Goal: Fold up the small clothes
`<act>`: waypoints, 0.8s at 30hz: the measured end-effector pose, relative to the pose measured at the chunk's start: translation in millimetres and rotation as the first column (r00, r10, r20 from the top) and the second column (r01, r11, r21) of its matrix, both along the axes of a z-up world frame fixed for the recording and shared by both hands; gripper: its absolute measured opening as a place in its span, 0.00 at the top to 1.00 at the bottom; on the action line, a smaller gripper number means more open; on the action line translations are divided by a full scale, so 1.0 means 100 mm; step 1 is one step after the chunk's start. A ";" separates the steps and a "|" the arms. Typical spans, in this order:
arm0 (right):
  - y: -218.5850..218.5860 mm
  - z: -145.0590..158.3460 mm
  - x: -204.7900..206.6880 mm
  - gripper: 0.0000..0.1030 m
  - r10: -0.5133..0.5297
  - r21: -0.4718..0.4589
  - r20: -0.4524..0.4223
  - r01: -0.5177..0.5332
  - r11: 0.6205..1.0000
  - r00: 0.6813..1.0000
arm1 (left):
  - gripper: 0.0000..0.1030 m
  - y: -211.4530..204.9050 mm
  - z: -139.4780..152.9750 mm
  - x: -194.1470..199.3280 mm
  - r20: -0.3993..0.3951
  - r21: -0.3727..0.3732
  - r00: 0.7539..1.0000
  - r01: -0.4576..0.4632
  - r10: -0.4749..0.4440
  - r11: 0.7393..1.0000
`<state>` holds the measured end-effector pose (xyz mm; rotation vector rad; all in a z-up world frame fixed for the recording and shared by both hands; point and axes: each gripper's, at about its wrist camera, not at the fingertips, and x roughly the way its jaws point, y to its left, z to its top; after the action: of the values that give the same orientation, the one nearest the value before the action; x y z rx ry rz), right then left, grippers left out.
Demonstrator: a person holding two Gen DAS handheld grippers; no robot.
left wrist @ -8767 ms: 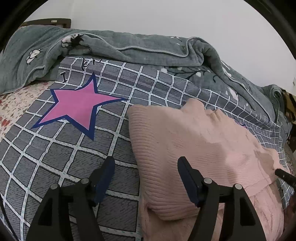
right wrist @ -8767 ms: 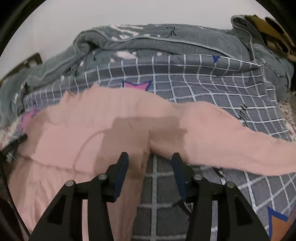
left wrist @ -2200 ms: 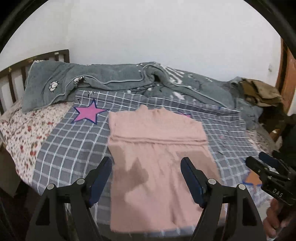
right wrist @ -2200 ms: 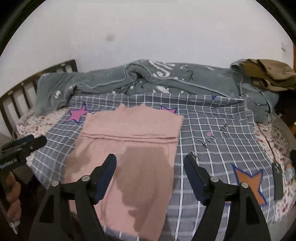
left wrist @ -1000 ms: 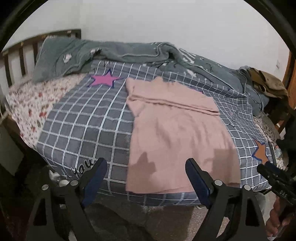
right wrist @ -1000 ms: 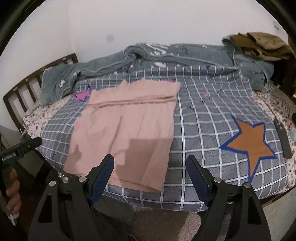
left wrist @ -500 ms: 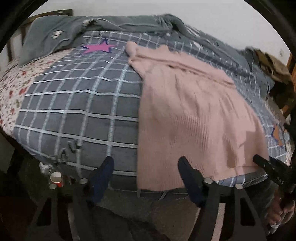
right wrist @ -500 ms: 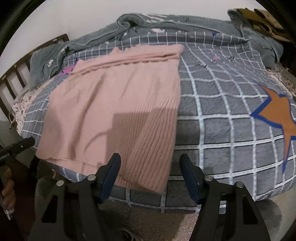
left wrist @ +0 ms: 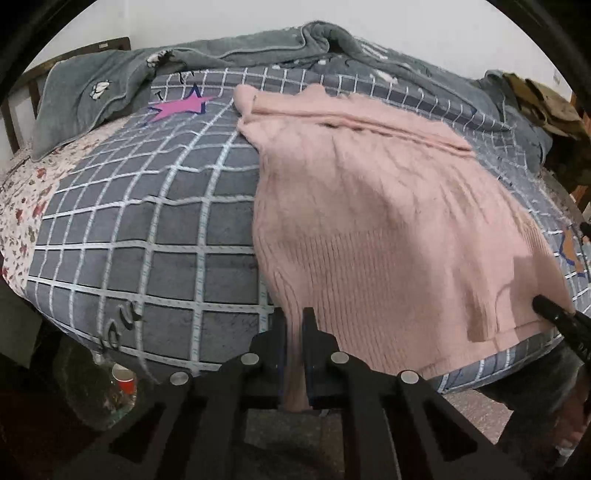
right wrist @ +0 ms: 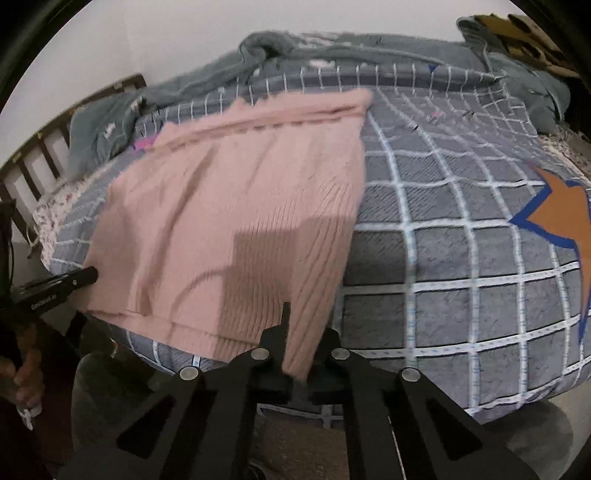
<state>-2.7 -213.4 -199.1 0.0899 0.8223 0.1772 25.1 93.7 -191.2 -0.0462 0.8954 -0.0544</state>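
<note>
A pink ribbed sweater (left wrist: 388, 229) (right wrist: 240, 206) lies flat on the grey checked bedspread (left wrist: 147, 229), sleeves folded in, its hem hanging over the bed's near edge. My left gripper (left wrist: 294, 325) is shut on the hem's left corner, pink knit pinched between its dark pads. My right gripper (right wrist: 295, 332) is shut on the hem's right corner in the same way. Each gripper also shows in the other's view: the right one at the far right edge (left wrist: 554, 314), the left one at the far left (right wrist: 62, 282) with a hand under it.
A rumpled grey blanket (left wrist: 258, 51) lies along the far side of the bed, brown clothes (right wrist: 524, 26) at the far right. A wooden headboard (right wrist: 44, 155) stands left. A red cup (left wrist: 123, 380) sits on the floor below the bed edge.
Both grippers came down to the bed's near edge and went from wide open to shut on the sweater's hem corners. The sweater now fills much more of both views.
</note>
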 end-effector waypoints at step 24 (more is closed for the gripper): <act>-0.13 -0.12 -0.02 0.93 -0.025 0.008 -0.047 0.026 1.000 0.999 | 0.80 0.15 -0.10 -0.05 -0.095 -0.106 0.994 -0.055 0.045 0.993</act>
<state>-4.9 -226.3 -210.9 0.1134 0.8672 0.1551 20.1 108.6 -201.2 -0.1739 0.9831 -0.0545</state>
